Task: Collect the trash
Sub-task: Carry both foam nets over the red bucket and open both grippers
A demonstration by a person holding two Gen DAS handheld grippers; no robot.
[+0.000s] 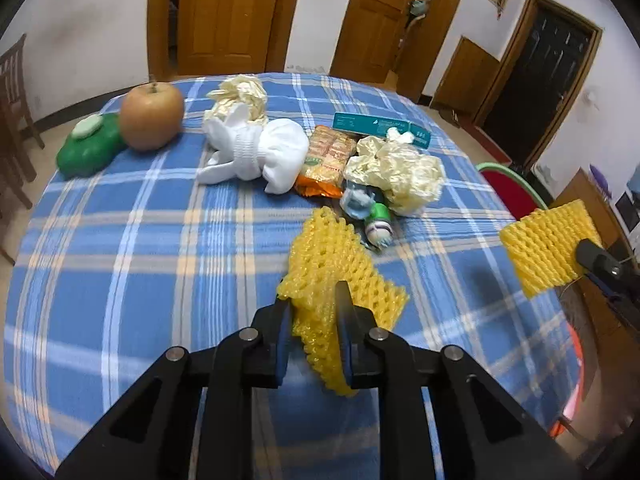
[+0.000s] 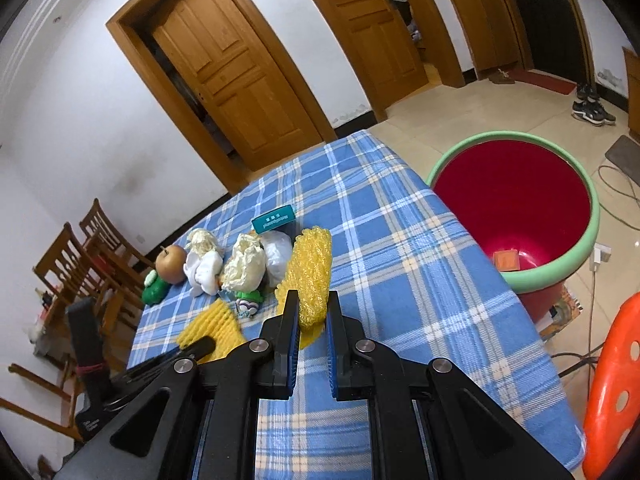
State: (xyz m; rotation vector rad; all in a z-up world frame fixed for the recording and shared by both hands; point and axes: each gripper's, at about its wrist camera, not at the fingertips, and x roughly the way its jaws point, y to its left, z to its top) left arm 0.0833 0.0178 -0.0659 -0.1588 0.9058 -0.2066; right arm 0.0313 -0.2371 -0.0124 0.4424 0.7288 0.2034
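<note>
- The left gripper [image 1: 316, 312] has its jaws narrow and closed on 1 yellow foam net [image 1: 332, 276]. This net lies low over the blue checked table [image 1: 120, 240], on the near side of the pile, so I judge it is only now being taken from the cloth.
- The right gripper [image 2: 312, 308] also has narrow jaws, and they pinch the lower end of a second yellow foam net [image 2: 310, 272]. This net stands up from the fingers, lifted off the table, probably so that it can be carried to the bin.
- The red bin [image 2: 576, 256] with a green rim stands on the floor just beside the table, past its right edge. I think it is there as the place for the trash. Something small and orange lies at its bottom.
- So I count 2 foam nets, 1 in each gripper, and both are still on the table side of the bin.
- In the pile near the middle of the table I count 2 crumpled cream bags [image 1: 400, 172], 1 orange snack packet [image 1: 326, 160], 1 teal box [image 1: 380, 126] and 1 white sock bundle [image 1: 260, 152].
- 1 brown pear [image 1: 152, 116] and 1 green container [image 1: 88, 148] touch each other on the far left side of the table. They stand apart from the pile, perhaps because they are not trash.
- A small toy-like thing lies near the pile; I cannot tell what it is.
</note>
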